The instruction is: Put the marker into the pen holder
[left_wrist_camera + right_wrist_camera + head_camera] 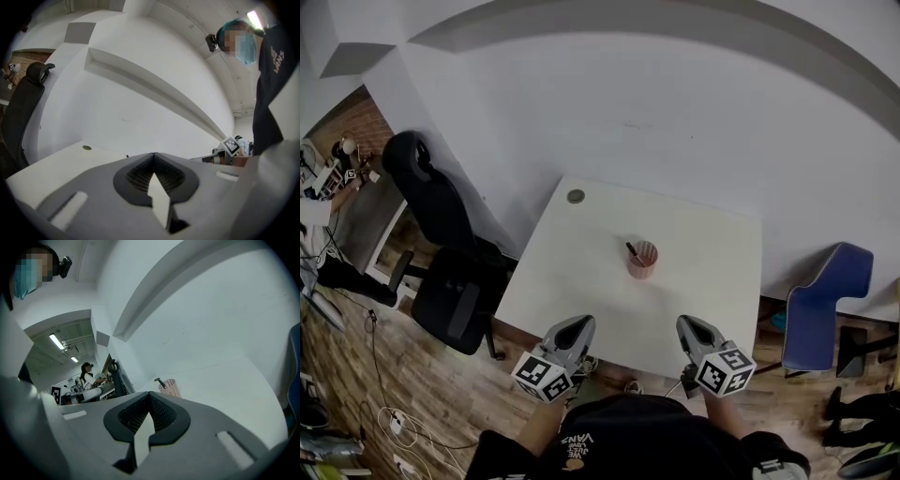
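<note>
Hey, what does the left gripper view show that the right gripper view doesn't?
Only the left gripper view shows the round grommet set in the white table. Only the right gripper view shows the pink pen holder with the dark marker standing in it. Both show the table, the white wall behind it, and their own tool, the left tool and the right tool, each shut with nothing between the jaws.

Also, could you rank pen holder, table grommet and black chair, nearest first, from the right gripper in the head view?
1. pen holder, ahead-left of right gripper
2. table grommet, far left corner
3. black chair, left of table
</note>
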A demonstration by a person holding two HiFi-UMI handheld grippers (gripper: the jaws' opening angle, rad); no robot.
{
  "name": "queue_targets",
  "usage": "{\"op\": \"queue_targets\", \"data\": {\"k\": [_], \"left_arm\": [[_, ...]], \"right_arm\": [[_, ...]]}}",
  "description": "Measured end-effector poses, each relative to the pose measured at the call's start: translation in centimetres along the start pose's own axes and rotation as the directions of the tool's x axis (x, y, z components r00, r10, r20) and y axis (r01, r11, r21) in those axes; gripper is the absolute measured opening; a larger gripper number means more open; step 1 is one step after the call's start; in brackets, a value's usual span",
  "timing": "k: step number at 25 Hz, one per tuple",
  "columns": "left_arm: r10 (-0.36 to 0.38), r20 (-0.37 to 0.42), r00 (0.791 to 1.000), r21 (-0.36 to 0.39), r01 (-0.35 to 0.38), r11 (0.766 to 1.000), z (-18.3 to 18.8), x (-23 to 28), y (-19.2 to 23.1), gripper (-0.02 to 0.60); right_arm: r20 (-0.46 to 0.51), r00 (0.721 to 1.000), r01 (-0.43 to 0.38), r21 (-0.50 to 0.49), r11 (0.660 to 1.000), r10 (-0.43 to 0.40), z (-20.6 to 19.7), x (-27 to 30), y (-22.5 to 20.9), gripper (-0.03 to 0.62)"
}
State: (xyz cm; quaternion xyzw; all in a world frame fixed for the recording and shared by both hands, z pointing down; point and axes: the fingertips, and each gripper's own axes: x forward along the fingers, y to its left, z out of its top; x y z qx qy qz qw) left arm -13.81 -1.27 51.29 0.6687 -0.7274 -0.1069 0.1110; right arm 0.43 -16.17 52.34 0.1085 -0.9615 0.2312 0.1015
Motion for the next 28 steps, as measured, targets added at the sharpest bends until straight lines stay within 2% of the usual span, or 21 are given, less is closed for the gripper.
{"op": "queue_targets", "data": {"k": [12, 17, 28], "left_arm": [[-0.006, 0.002, 1.000, -0.005, 0.006, 1.000, -0.16, 0.32, -0.97, 0.052], [-0.005, 0.002, 1.000, -0.003, 0.005, 1.000, -0.07, 0.25, -0.97, 0.052], [-0.008, -0.004, 1.000, -0.007, 0.008, 1.000, -0.24, 0.12, -0.77, 0.052]], "right_arm": [[-0.004, 1.000, 0.030, -0.073, 0.997, -0.031, 0.23, -0.35, -0.37, 0.000], [0.013, 0.998, 0.066, -0.077, 0.995, -0.065, 0.40, -0.61, -0.75, 0.000], [0.013, 0.997, 0.076, -0.071, 0.995, -0.076, 0.23, -0.45, -0.67, 0.000]]}}
